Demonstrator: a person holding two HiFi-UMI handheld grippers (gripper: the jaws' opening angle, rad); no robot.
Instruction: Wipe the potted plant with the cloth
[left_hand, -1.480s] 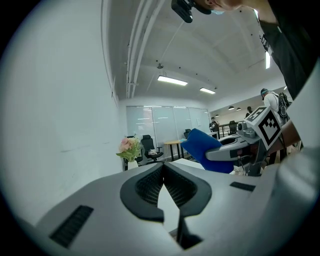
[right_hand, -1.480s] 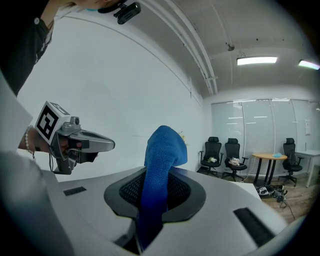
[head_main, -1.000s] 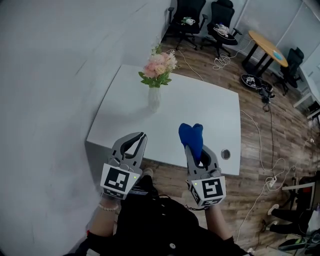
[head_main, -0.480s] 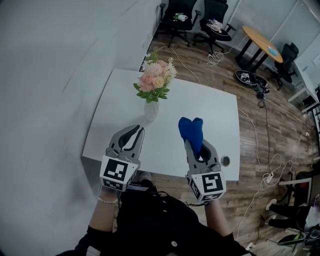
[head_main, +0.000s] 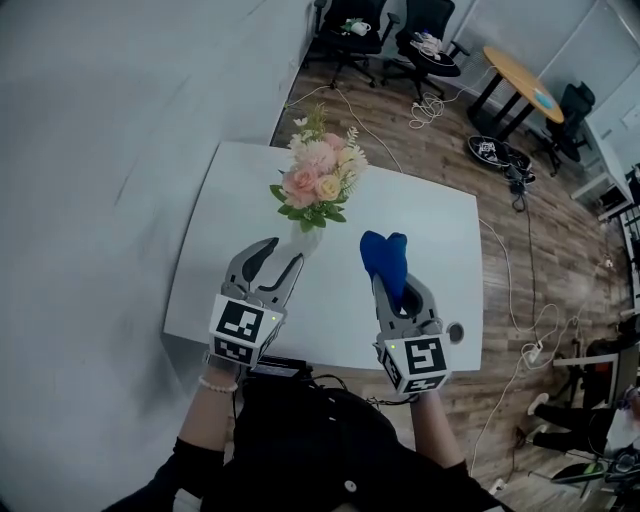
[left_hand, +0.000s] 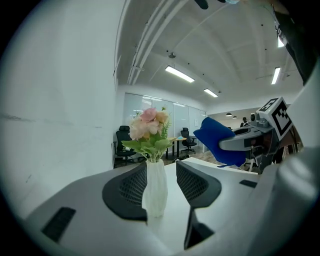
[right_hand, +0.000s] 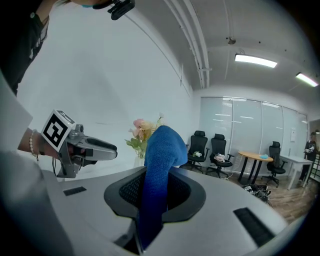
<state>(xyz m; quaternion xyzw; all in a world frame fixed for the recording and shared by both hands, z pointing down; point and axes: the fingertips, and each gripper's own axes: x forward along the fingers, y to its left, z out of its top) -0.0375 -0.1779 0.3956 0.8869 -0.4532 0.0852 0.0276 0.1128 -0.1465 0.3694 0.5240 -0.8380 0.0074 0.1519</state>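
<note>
Your left hand-held gripper (head_main: 284, 252) has just been opening, nothing between its jaws, the potted plant (head_main: 318, 187) just ahead. Your right hand-held gripper (head_main: 394, 284) clamps the blue cloth (head_main: 383, 257).

Hidden, cropped or too small
R gripper view: vase (right_hand: 138, 161) mostly behind cloth (right_hand: 162, 150); cloth's lower end lost btw R gripper's (right_hand: 152, 192) jaws. Head view: person (head_main: 300, 450) cut off at btm edge; bits on far chairs (head_main: 437, 58) too small to ID.
</note>
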